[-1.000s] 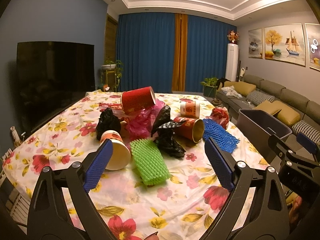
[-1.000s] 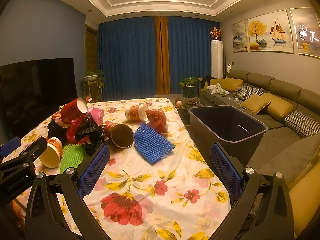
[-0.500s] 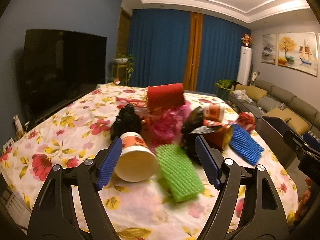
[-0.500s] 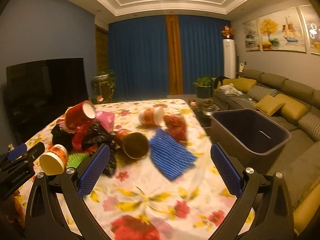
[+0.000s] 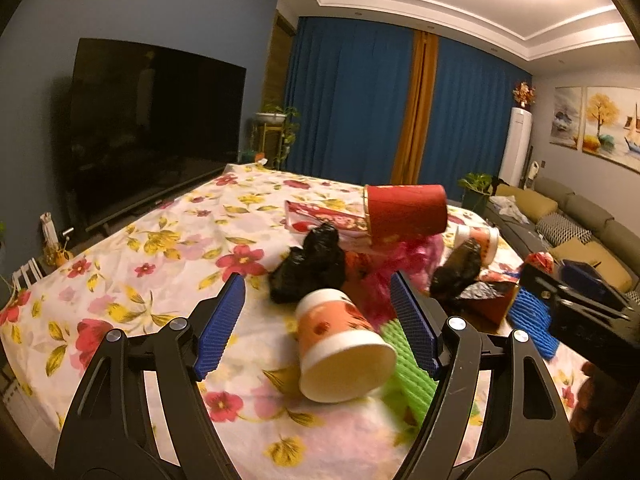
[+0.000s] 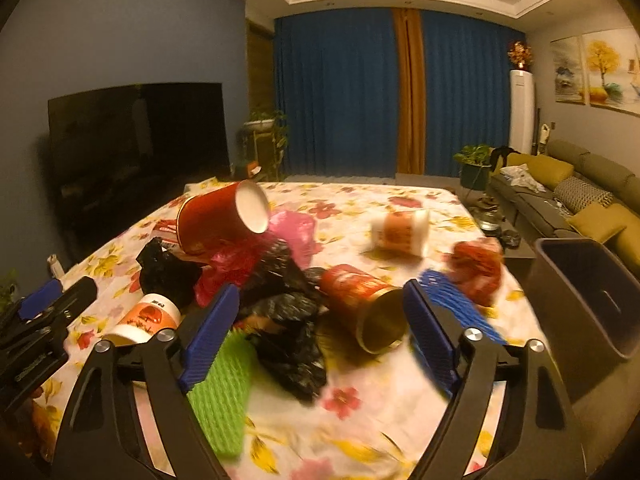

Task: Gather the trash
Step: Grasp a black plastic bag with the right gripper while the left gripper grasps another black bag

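Observation:
A pile of trash lies on the floral tablecloth (image 5: 168,248). My left gripper (image 5: 318,330) is open, with an orange paper cup (image 5: 340,344) lying on its side between the fingers, untouched. A green foam net (image 5: 408,368) lies beside it, and a black bag (image 5: 308,268) and a big red cup (image 5: 404,212) behind. My right gripper (image 6: 320,332) is open over a black bag (image 6: 288,320) and a red-gold cup (image 6: 364,304). The green net (image 6: 224,392), a blue net (image 6: 456,300) and the dark bin (image 6: 588,296) show there too.
A small orange cup (image 6: 400,232) and a crumpled red wrapper (image 6: 476,268) lie further back on the table. A TV (image 5: 148,128) stands at the left. Sofas (image 6: 592,192) line the right wall. The right gripper shows at the right edge of the left wrist view (image 5: 576,308).
Both grippers have moved forward and left toward the pile. The orange cup now lies between the left fingers, and the black bag and red-gold cup lie between the right fingers.

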Demonstrator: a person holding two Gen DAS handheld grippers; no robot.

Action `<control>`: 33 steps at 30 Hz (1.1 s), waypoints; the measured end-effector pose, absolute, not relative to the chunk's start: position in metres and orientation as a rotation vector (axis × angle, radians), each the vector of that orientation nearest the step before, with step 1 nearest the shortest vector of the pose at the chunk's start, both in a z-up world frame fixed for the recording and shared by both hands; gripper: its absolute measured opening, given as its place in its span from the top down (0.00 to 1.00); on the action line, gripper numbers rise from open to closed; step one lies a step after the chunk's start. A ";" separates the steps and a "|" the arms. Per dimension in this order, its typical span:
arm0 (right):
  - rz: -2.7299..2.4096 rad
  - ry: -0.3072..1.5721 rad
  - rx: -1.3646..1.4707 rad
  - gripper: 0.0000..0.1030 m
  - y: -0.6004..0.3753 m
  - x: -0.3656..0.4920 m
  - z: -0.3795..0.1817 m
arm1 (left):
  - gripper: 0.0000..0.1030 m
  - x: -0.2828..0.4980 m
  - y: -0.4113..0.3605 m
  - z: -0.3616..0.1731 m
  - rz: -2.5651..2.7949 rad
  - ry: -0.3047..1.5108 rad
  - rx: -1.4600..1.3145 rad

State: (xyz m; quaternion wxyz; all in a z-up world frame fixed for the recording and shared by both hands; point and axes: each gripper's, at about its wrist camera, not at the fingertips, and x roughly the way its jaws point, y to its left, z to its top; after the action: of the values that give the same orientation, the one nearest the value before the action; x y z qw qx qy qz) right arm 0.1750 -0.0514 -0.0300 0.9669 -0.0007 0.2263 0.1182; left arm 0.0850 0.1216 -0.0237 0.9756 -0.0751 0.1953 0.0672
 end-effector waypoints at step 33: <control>0.314 0.532 0.007 0.92 -0.022 0.215 -0.053 | 0.74 0.197 0.158 -0.053 -0.025 0.634 -0.197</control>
State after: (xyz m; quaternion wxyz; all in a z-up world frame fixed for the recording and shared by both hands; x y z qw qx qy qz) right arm 0.2149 -0.0224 -0.0525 0.9526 0.0037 0.2619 0.1546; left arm 0.1970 0.1585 -0.0526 0.9453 -0.0969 0.3111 -0.0120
